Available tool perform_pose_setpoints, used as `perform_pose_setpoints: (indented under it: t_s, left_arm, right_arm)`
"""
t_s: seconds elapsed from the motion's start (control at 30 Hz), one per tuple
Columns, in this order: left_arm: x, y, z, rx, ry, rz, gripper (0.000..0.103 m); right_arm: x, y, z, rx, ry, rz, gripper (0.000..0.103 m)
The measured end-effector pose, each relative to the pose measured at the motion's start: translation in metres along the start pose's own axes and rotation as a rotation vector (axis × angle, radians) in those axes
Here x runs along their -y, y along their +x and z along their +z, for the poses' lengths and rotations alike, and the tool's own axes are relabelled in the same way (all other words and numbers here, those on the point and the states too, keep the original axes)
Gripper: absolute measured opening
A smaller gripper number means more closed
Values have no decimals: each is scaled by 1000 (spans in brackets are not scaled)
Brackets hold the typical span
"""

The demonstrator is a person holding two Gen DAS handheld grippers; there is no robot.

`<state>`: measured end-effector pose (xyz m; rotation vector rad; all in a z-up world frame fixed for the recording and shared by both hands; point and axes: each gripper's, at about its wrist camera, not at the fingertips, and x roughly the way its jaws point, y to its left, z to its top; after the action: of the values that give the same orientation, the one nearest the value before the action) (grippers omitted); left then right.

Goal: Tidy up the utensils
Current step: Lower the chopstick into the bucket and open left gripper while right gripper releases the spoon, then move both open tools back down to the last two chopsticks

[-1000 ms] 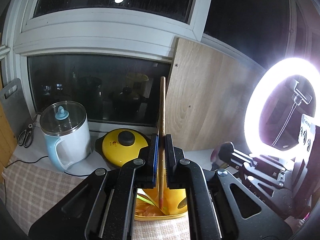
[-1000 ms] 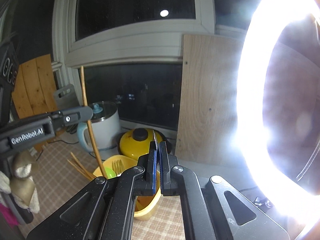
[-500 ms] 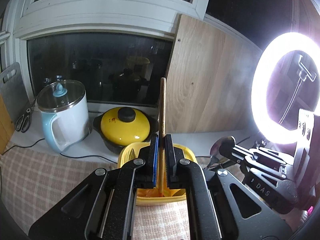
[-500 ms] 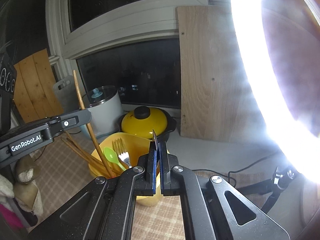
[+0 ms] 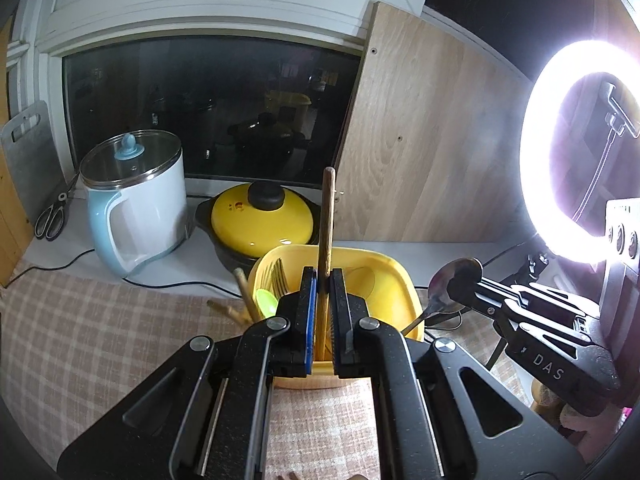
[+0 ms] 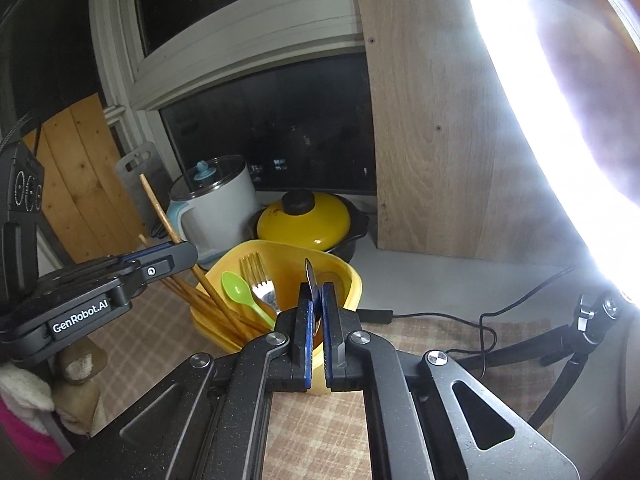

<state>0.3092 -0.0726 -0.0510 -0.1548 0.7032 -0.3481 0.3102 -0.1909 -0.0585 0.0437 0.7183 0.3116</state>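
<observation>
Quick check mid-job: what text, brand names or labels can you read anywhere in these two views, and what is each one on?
"GenRobot.AI": white lettering on the side of the left tongs, seen from the right wrist view.
"DAS": white letters on the body of the right tongs, seen from the left wrist view; it may be cut off.
Small red mark on the yellow pot lid: too small to read.

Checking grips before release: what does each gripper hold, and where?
Left gripper: wooden chopstick, gripped below mid-length. Right gripper: metal spoon, by its bowl.
</observation>
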Motion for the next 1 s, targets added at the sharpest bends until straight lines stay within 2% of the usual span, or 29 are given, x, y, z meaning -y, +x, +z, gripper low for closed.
perform_pose_setpoints:
  t_s: [0.33,0.37,0.4,0.47,0.53,0.6,0.63,0.7,0.77,0.83,0.87,0.9,0.97,1.0]
  left_arm:
    - [-2,-11,-7,-5,2,23,4]
    - [-2,-13,-8,-6,3,28,9]
    - [-2,-14,-9,-6,2,29,23]
    - [-3,-19,-11,2,-5,33,43]
    - [-3,-24,-13,12,-8,41,44]
    - [-4,-27,-15,8,-7,47,46]
    - [-4,-29,-15,4,-7,52,49]
    - [-5,-34,-18,6,-13,58,62]
    - [-5,-41,-20,16,-18,69,64]
    - [-6,-46,-22,16,-19,79,66]
    - [-7,-48,-23,13,-21,83,70]
    - [-8,-50,-25,10,-24,91,78]
    - [-8,-56,-30,11,-29,102,88]
    - [-8,-60,-33,15,-31,110,89]
  right_arm:
    - [-4,-4,-8,-12,-2,-1,6]
    - [-4,-5,-9,-11,2,0,7]
    - [-4,-7,-9,-9,4,1,7]
    - [-4,-10,-10,-6,7,4,10]
    - [-5,-14,-11,2,7,4,16]
    - [-5,-21,-12,16,11,1,32]
    - [-5,-24,-13,23,12,3,35]
    - [-6,-31,-15,32,11,3,36]
    - [-7,-37,-16,37,11,-1,37]
    - [-7,-41,-18,40,14,-5,46]
    - [-7,-44,-20,43,17,-6,53]
    - [-7,-46,-21,45,19,-7,56]
    - [-6,-50,-25,43,23,-8,56]
    - [-6,-51,-27,40,25,-11,58]
